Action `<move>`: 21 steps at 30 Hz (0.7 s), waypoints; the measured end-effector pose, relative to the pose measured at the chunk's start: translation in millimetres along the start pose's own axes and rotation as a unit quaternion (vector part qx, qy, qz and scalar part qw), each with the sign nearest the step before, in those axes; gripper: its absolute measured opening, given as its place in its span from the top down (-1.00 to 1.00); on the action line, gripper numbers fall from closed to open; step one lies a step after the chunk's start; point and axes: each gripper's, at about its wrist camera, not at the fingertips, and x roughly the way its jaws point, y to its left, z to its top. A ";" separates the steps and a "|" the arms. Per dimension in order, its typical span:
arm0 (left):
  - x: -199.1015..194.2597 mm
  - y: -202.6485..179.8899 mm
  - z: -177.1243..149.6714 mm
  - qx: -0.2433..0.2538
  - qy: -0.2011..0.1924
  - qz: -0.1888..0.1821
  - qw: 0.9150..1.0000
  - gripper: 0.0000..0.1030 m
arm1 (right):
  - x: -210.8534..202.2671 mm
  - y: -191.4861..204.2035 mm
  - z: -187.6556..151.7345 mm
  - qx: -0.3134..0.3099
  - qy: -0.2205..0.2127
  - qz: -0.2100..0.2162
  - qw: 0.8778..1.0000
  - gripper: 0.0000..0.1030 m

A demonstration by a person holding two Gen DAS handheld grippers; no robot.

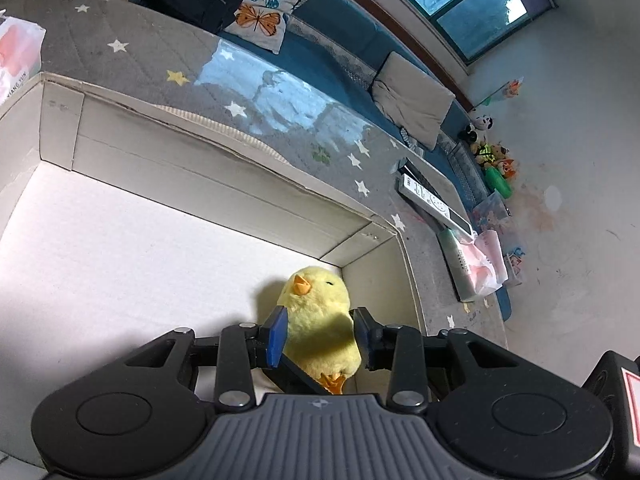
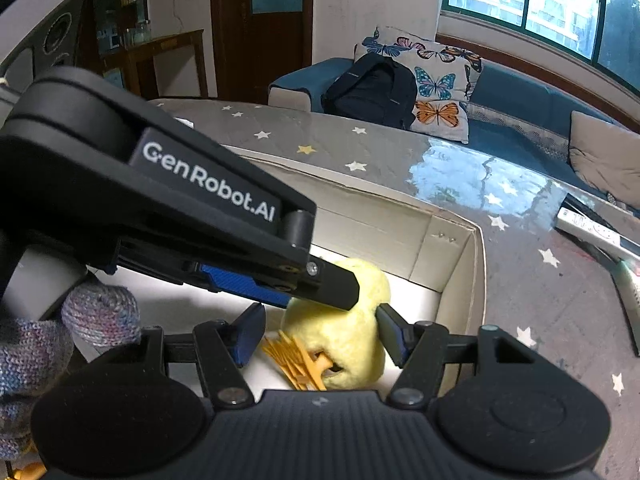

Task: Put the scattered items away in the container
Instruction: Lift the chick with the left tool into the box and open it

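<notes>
- The table [image 1: 132,32], under a grey star-printed cover, filled the upper half of the left wrist view; it carried the box and loose clutter, so it appeared to be the surface being tidied.
- The cardboard box [image 1: 224,168] took up the left and centre of that view, open at the top with a bare white floor, evidently the container meant to receive the items.
- The yellow chick toy [image 1: 320,312] sat at lower centre, inside the box near its right-hand corner, beak up and orange feet toward the camera.
- The left gripper [image 1: 320,334] was closed on the chick toy, blue pads pressed into the plush on both sides, judged a carrying hold for lowering it to the box floor.
- The right gripper [image 2: 318,334], at lower centre of the right wrist view, stood parted on either side of the chick toy [image 2: 344,344] without squeezing it, seemingly there to steady it.
- A remote control [image 1: 434,202] and a tissue pack [image 1: 476,264] lay outside the box at centre right, judged not yet collected.
</notes>
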 end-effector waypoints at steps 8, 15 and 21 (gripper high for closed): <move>-6.8 -0.2 0.1 0.000 -0.011 -0.002 1.000 0.25 | -8.1 -1.7 0.1 0.006 -0.007 -0.006 1.000 -0.22; -15.9 -5.1 -1.6 0.008 -0.023 0.003 1.000 0.26 | -15.1 -7.6 -0.8 0.011 -0.014 -0.007 1.000 -0.32; -25.0 -11.6 -7.0 0.016 -0.032 0.009 0.999 0.26 | -27.7 -12.4 -1.9 0.016 -0.033 -0.008 0.999 -0.42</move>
